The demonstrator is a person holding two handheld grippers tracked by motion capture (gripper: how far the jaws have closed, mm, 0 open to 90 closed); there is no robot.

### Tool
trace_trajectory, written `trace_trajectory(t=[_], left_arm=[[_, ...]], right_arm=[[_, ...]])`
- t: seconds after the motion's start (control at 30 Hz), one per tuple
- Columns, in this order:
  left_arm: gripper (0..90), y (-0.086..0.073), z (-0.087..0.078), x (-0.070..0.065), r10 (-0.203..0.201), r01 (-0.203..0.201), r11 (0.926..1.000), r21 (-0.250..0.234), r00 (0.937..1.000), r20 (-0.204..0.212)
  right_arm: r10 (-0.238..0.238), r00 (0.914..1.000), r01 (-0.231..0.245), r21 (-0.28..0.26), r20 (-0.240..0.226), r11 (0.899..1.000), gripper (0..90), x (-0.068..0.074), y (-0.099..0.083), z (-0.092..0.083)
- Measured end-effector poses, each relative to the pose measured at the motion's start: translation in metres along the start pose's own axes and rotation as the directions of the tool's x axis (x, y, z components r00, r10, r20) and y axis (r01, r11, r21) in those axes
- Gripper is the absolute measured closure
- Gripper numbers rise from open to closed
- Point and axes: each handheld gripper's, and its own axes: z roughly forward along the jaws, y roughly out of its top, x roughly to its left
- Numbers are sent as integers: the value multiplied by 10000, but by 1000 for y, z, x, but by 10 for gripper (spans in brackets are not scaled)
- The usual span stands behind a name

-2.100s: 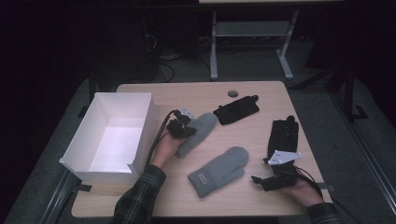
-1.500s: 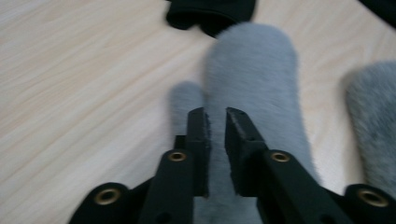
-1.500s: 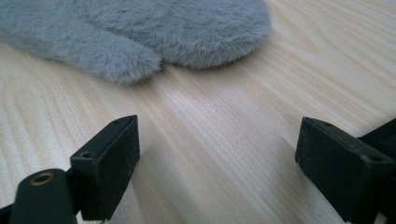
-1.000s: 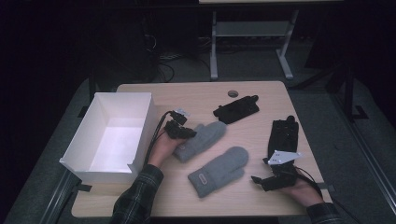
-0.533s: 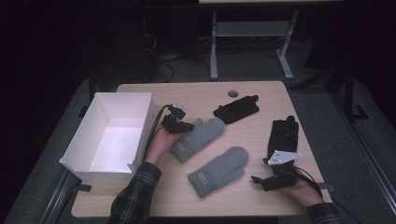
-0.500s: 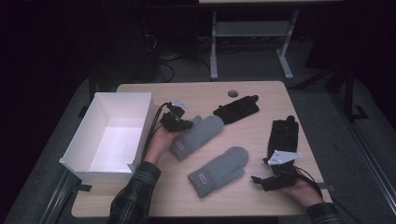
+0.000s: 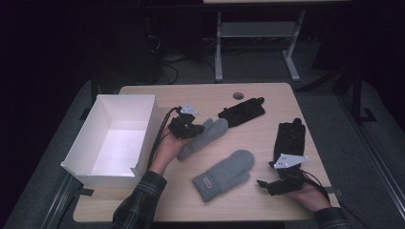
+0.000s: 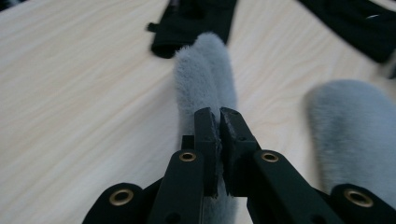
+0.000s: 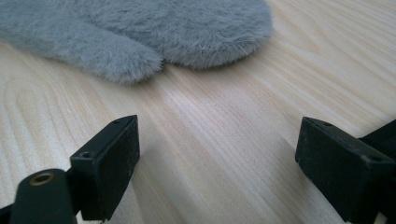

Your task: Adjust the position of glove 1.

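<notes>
My left gripper (image 7: pixel 192 128) is shut on the near edge of a fluffy grey mitten (image 7: pixel 206 136) and holds that end a little above the table. Its jaws have just been closing on the mitten, then eased slightly. In the left gripper view the pads (image 8: pixel 208 130) pinch the fur, and the mitten (image 8: pixel 201 74) hangs away from them. A second grey mitten (image 7: pixel 223 174) lies flat in the middle. My right gripper (image 7: pixel 268 184) rests open on the table at the front right, and that mitten (image 9: pixel 154 28) lies just beyond its jaws.
A white open box (image 7: pixel 144 138) stands at the table's left edge, right beside my left hand. One black glove (image 7: pixel 242 111) lies at the back centre and another (image 7: pixel 289 138) at the right. The wooden table (image 7: pixel 267 100) ends in dark floor on all sides.
My left gripper has shut on the mitten's edge and lifted it slightly, drawing it a little toward the box. The right gripper has stayed in place.
</notes>
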Motion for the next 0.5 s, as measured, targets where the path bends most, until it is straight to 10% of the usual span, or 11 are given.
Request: trace_trajectory(t=[0.5], left_arm=[[729, -6, 3, -17, 248, -241, 9997, -97, 9961, 841]], right_arm=[[1, 10000, -1, 0, 1, 10000, 136, 0, 0, 0]])
